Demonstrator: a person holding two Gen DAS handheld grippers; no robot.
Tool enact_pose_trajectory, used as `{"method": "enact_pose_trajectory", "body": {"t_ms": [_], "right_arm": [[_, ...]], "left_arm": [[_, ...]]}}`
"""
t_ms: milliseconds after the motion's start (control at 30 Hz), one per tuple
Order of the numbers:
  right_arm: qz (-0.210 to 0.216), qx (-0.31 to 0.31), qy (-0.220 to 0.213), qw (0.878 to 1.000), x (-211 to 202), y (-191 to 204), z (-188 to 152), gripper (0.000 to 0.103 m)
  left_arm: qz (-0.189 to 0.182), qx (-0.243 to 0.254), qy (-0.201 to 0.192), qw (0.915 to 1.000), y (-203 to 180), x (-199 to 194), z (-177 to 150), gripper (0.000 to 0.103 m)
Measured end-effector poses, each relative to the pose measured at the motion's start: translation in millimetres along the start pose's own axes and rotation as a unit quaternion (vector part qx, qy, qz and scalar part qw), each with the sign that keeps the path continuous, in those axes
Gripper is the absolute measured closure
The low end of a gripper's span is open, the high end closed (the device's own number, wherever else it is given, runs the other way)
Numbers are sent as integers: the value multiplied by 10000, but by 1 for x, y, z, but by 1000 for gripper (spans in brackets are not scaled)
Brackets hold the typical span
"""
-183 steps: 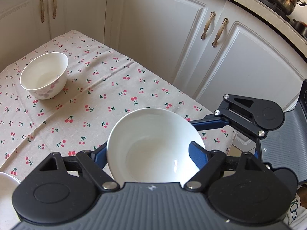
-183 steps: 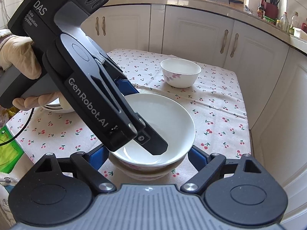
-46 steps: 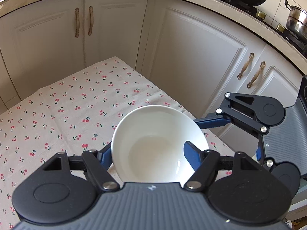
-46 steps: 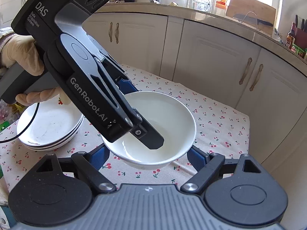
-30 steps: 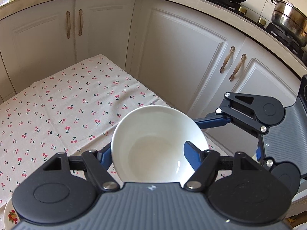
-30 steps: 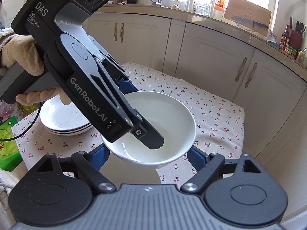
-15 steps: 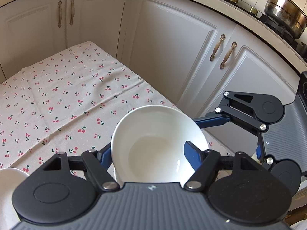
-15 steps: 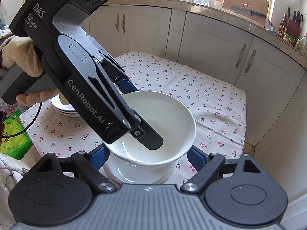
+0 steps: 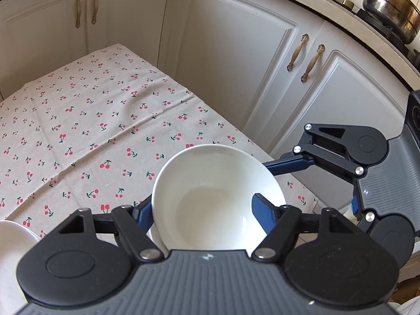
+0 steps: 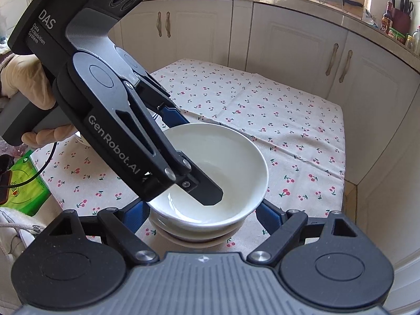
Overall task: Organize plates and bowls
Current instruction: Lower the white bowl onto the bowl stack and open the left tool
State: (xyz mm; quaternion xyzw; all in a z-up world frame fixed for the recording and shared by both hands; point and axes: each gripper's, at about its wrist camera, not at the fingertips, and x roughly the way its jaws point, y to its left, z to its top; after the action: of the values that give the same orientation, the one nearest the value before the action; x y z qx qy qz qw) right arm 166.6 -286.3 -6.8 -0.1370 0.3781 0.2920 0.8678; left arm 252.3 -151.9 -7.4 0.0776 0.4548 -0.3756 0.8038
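Note:
A white bowl (image 10: pixel 225 157) hangs between both grippers, low over the near corner of the cherry-print tablecloth (image 9: pixel 78 131). My left gripper (image 9: pixel 200 210) is shut on its wall, one finger inside and one outside. From the other side my right gripper (image 10: pixel 202 212) is shut on the bowl's lower body, its blue fingers (image 10: pixel 267 214) running under the rim. Directly below sits another bowl (image 10: pixel 191 237); whether the two touch is hidden. In the left wrist view the right gripper (image 9: pixel 309 186) reaches in from the right. A white plate's edge (image 9: pixel 13 239) shows at the lower left.
White cupboard doors (image 9: pixel 236 65) close off the table's far and right sides. A steel pot (image 9: pixel 391 2) stands on the counter. A gloved hand (image 10: pixel 29 89) holds the left gripper. A green bag (image 10: pixel 23 181) lies beyond the table's left edge.
Both grippers have come down together with the bowl. A second bowl has appeared right under it, and the plate stack has slipped behind the left gripper.

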Motion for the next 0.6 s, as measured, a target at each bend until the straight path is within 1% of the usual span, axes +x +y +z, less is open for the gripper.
{"method": "enact_pose_trajectory", "body": {"t_ms": [433,500,600], "right_arm": [[56,56,41,10000,5,-2,1,12],[60,65,45,10000,5,-2,1,12],[115,66,75,9999,6,-2,1,12]], "left_arm": [[-68,-5,13,10000,3,2,-1,28],[-96,7,12,10000,3,2,-2,24],[-124,19,6,9999,2,2,-3,22]]}}
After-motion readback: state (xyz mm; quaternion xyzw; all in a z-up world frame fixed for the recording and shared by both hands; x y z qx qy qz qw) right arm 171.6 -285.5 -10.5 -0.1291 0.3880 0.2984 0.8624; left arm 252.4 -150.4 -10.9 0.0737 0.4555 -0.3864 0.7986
